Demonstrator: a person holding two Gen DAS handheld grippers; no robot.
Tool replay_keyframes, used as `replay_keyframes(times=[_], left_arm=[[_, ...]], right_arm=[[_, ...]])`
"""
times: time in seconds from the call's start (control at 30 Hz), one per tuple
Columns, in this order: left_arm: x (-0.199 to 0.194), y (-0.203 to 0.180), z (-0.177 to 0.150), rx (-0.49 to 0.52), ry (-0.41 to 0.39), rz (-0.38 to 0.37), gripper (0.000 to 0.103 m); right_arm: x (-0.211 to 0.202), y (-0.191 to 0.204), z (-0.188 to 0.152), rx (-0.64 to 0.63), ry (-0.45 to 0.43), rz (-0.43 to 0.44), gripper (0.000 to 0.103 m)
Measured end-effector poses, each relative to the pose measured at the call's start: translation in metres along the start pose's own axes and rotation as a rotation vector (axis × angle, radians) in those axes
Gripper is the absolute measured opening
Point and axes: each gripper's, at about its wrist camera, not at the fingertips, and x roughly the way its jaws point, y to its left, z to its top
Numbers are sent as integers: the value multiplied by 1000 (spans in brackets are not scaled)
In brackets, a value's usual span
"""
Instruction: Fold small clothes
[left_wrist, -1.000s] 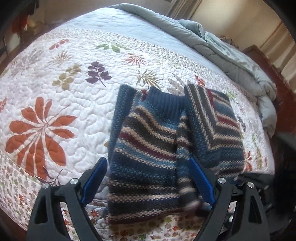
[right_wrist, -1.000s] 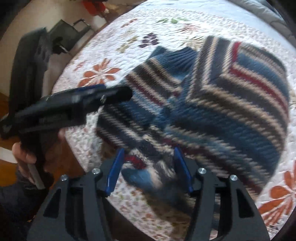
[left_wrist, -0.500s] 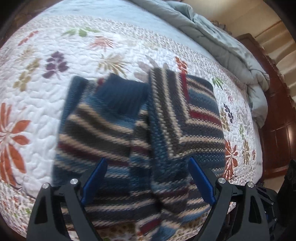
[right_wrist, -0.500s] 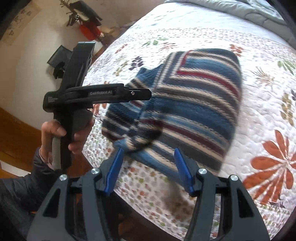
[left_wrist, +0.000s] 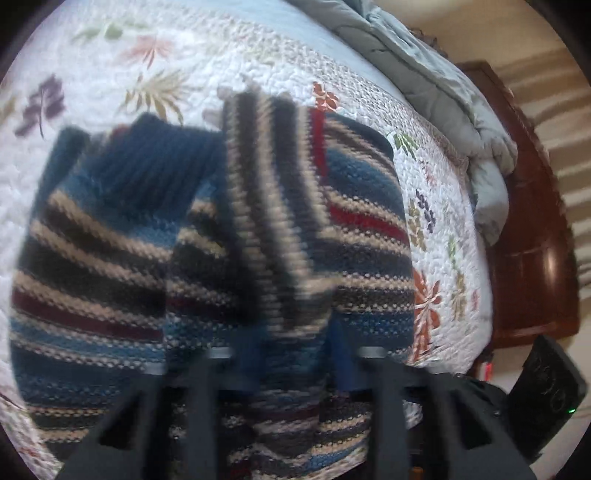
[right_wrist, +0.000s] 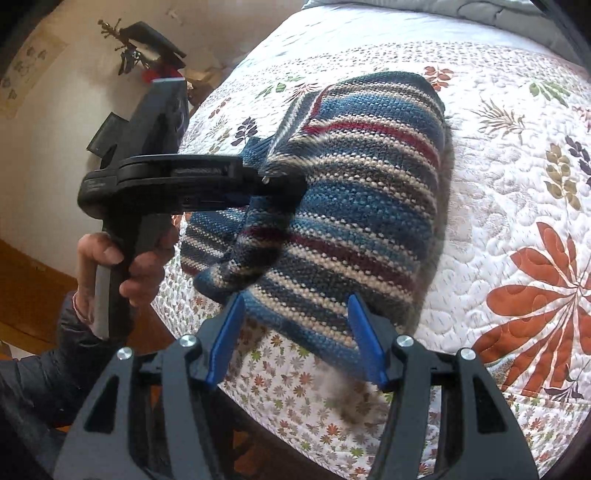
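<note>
A small knit sweater (left_wrist: 110, 258) with blue, cream, dark and red stripes lies on the quilted bed, one side folded over. In the right wrist view the sweater (right_wrist: 369, 206) sits near the bed's corner. My left gripper (left_wrist: 291, 362) is closing on a bunched sleeve (left_wrist: 280, 236). From the side, the left gripper (right_wrist: 284, 184) pinches that sleeve (right_wrist: 255, 251), which hangs from it above the body. My right gripper (right_wrist: 295, 301) hovers over the sweater's near hem. Its jaws are opening, and its blue pads (right_wrist: 225, 332) stand clear of the knit.
The white floral quilt (right_wrist: 498, 184) covers the bed, and its edge drops off just below the sweater. A grey duvet (left_wrist: 424, 74) is heaped at the far side beside the dark wooden bed frame (left_wrist: 535, 240). A person's hand (right_wrist: 144, 266) grips the left tool's handle.
The left jaws went from wide apart to narrowed on the sleeve as the left gripper moved in over the sweater. The sleeve now hangs lifted. The right gripper drew back toward the hem.
</note>
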Motion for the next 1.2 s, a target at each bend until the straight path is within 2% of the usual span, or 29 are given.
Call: replay_keyframes(times=[0.03, 0.1, 0.2, 0.27, 0.37, 0.47, 0.57, 0.67, 0.8, 0.87, 1.0, 1.2], left_arm=[[-2, 2, 0, -11, -5, -11, 19], [-10, 2, 0, -11, -24, -18, 17], [-33, 2, 0, 3, -83, -24, 16], [-42, 4, 1, 23, -102, 3, 16], [-26, 19, 3, 14, -56, 63, 16], [1, 42, 5, -47, -18, 21, 18], [-1, 43, 6, -52, -23, 2, 20], [-22, 42, 4, -46, -38, 26, 39], [-51, 45, -3, -28, -93, 109, 72], [-52, 48, -7, -21, -74, 128, 75], [-36, 55, -12, -54, -11, 87, 75], [-22, 61, -13, -102, 23, -28, 74]], right_arm=[[0, -2, 0, 1, 2, -3, 61], [0, -3, 0, 1, 5, -2, 61], [0, -1, 2, -1, -4, 6, 61], [-2, 1, 4, -3, -17, 29, 61], [4, 4, 9, -16, -20, 44, 61], [22, 2, 12, 3, 11, 38, 61], [37, -4, 13, 30, 35, 24, 61], [40, -6, 13, 36, 41, 24, 61], [36, -7, 13, 37, 27, 32, 62], [36, -7, 12, 38, 25, 34, 63], [38, -5, 12, 34, 21, 27, 64], [40, -4, 11, 24, 27, 28, 64]])
